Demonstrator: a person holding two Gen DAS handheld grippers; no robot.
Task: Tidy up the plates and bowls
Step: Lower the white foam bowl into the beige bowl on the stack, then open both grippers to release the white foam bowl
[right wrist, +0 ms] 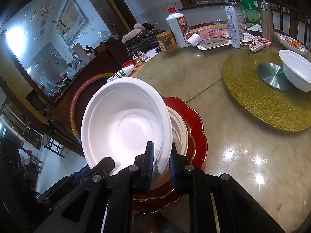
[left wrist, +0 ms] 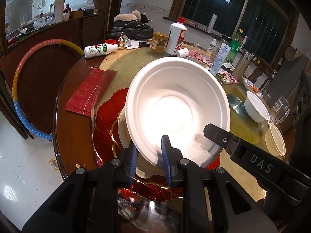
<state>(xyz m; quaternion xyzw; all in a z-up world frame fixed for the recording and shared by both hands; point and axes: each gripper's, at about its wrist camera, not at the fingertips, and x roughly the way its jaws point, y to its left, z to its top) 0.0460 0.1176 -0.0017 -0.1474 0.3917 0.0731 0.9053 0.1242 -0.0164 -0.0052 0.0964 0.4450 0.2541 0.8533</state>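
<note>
White foam bowl (left wrist: 176, 104), tilted, above red plate (left wrist: 105, 124).
Left gripper (left wrist: 148, 155) and right gripper (right wrist: 161, 162) each pinch its near rim.

A tilted white bowl (right wrist: 126, 124) is pinched at its near rim by the right tool (right wrist: 161, 167), above a red plate (right wrist: 198, 136) on the surface (right wrist: 243, 165).
</note>
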